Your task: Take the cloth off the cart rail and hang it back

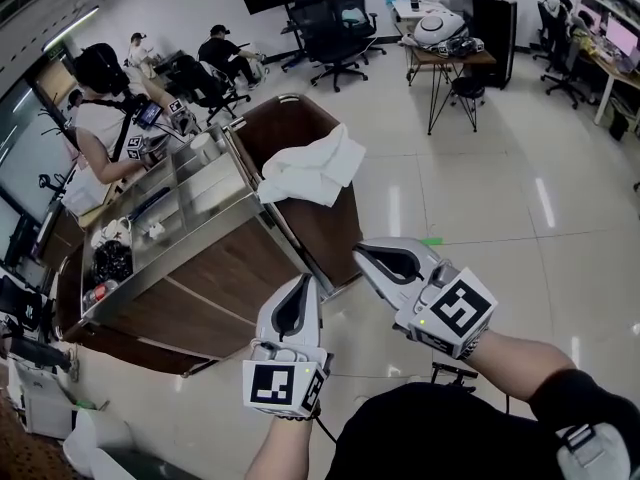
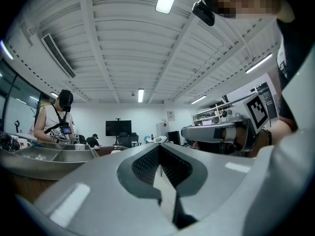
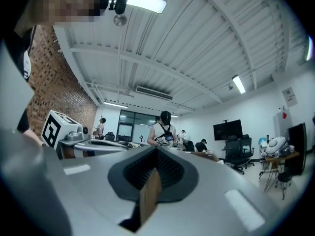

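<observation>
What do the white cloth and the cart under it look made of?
The white cloth looks like soft cotton towelling: matte, limp folds. The cart seems to have brown wood-look side panels with a slight sheen, perhaps laminate, and a top tray of brushed steel, grey and reflective.

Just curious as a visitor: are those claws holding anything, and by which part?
Nothing: left gripper and right gripper are shut, empty; cloth lies on the cart.
</observation>
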Demonstrator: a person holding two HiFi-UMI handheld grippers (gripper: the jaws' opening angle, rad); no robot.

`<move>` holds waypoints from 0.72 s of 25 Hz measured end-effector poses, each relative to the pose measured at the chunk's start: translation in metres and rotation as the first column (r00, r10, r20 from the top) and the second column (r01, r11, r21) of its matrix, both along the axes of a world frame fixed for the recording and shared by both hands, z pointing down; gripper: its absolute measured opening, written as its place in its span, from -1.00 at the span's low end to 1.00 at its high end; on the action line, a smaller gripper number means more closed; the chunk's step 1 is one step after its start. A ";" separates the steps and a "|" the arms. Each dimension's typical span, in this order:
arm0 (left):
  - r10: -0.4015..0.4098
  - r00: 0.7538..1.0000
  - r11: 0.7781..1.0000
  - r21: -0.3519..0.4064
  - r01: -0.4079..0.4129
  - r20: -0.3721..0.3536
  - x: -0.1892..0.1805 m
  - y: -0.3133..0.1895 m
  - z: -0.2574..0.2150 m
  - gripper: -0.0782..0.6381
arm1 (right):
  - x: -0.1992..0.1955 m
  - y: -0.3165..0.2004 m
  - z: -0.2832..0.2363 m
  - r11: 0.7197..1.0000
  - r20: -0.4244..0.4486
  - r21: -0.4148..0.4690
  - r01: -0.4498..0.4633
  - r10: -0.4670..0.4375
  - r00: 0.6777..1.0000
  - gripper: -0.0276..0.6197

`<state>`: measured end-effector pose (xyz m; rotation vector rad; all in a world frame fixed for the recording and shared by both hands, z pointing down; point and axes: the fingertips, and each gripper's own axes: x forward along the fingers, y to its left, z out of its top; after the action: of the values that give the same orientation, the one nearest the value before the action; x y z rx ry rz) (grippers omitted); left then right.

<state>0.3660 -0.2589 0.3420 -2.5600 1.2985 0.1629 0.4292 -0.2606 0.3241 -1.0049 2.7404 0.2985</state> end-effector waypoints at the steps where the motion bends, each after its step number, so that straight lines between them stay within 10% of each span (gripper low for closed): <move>1: 0.003 1.000 1.000 0.000 -0.003 0.002 -0.001 0.002 -0.001 -0.77 | -0.002 0.002 -0.002 1.000 -0.003 0.022 -0.002 0.002 1.000 -0.91; 18: 0.033 0.999 0.999 -0.001 -0.033 0.012 -0.013 0.021 -0.008 -0.77 | -0.024 0.032 -0.015 0.989 0.021 -0.140 -0.044 0.047 0.999 -0.91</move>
<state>0.3534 -0.2378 0.3340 -2.5800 1.2531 0.1527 0.4052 -0.2285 0.3093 -1.0988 2.7512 0.1021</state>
